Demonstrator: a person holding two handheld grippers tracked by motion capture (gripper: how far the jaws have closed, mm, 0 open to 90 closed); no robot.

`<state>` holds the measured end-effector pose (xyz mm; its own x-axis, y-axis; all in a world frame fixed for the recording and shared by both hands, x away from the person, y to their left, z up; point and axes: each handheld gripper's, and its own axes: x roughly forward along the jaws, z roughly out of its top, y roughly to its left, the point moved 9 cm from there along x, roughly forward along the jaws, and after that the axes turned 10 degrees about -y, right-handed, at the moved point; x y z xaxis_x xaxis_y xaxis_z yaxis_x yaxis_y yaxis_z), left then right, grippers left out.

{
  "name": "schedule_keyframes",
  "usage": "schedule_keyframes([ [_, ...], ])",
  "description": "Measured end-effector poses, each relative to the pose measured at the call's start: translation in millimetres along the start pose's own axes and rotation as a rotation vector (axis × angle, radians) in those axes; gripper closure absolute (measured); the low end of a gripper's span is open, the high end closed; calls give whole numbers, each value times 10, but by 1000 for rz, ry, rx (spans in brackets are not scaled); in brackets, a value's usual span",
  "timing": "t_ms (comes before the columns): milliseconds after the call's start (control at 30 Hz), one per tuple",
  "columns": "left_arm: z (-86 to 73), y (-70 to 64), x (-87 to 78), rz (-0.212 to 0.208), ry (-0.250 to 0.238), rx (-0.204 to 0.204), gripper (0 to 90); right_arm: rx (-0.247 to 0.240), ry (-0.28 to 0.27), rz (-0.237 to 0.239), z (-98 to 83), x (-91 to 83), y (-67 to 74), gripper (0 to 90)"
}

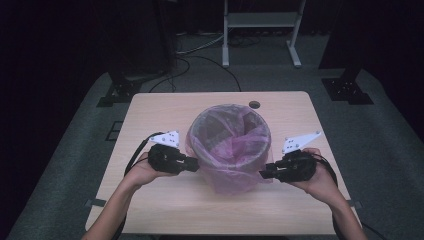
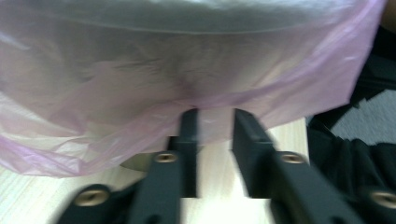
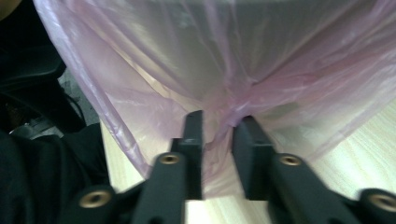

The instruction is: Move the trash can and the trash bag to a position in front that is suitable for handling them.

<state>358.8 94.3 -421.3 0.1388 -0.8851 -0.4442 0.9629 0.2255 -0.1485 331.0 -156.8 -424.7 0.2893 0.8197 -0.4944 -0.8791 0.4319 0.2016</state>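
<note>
The person's two forearms come in at the near edge of the table point(image 1: 150, 210); at its middle stands a bin point(image 1: 229, 131) lined with a pink bag point(image 1: 235, 172); the left gripper point(image 1: 194, 163) meets the bag's left side, jaws narrowly apart, film at their tips; the right gripper point(image 1: 263, 174) meets its right side, a fold of film between its close-set jaws.

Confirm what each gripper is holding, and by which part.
Left gripper: nothing held, jaws apart at the hem of the pink bag. Right gripper: a fold of the bag's lower skirt sits between its jaws; a firm pinch cannot be told.
</note>
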Motion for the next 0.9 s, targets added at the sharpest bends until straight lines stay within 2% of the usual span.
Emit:
schedule_keyframes([
  [67,-23,22,30,16,1,10,887,6,-4,-10,-25,46,-33,848],
  [133,-44,45,55,24,3,10,900,12,-10,-28,-43,82,-75,900],
  [367,-171,145,110,52,21,-11,900,50,6,-69,-156,176,-235,900],
  [433,-213,157,119,51,25,-23,900,57,7,-81,-186,190,-271,900],
  [500,-229,147,109,42,22,-27,900,77,-3,-75,-209,190,-291,900],
  [567,-207,117,62,29,5,-31,887,90,-23,-66,-191,150,-281,823],
  [633,-184,88,5,21,1,-27,824,86,-47,-63,-157,78,-258,760],
  [733,-133,26,-125,17,0,-20,726,76,-75,-39,-101,-43,-171,710],
  [900,-14,-73,-328,20,-28,4,658,47,-95,-25,-24,-206,-35,669],
])
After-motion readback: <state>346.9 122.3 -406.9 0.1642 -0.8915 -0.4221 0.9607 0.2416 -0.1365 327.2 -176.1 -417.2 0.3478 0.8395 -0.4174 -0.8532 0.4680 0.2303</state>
